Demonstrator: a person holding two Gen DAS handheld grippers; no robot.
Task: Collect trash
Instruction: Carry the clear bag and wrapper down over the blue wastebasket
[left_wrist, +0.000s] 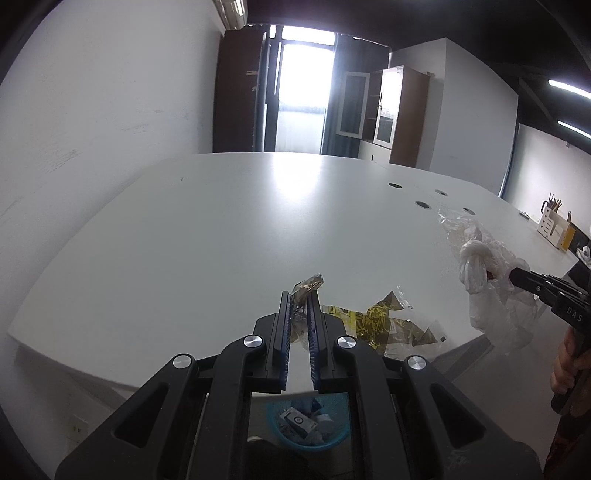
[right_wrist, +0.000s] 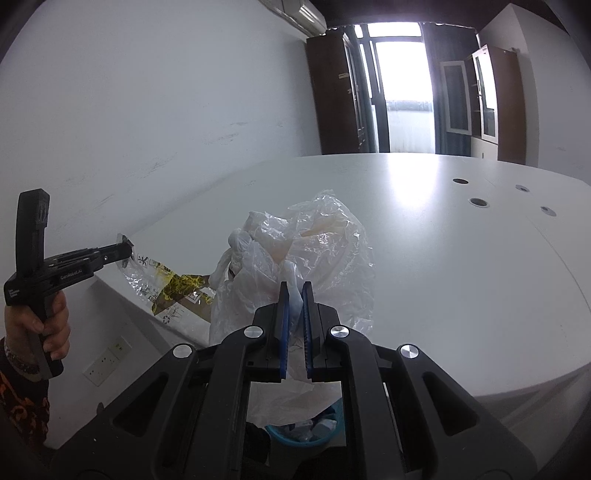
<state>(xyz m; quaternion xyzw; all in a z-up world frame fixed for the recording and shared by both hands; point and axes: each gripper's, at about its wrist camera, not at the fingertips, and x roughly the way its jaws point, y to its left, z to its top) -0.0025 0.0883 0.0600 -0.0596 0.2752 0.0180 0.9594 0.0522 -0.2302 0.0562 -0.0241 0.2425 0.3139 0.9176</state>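
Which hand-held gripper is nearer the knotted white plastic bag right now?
Right. The right hand-held gripper is clamped on the knotted white plastic bag; the left hand-held gripper holds the clear yellow-printed wrapper off to the bag's side.

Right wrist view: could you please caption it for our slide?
Right gripper shut on crumpled clear plastic bag above blue bin; left gripper holds yellow-printed wrapper.

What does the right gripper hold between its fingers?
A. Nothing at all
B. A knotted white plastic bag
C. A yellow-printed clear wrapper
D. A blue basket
B. The right gripper is shut on the knotted white plastic bag, while the yellow-printed clear wrapper is in the left gripper, and the blue basket stands below on the floor.
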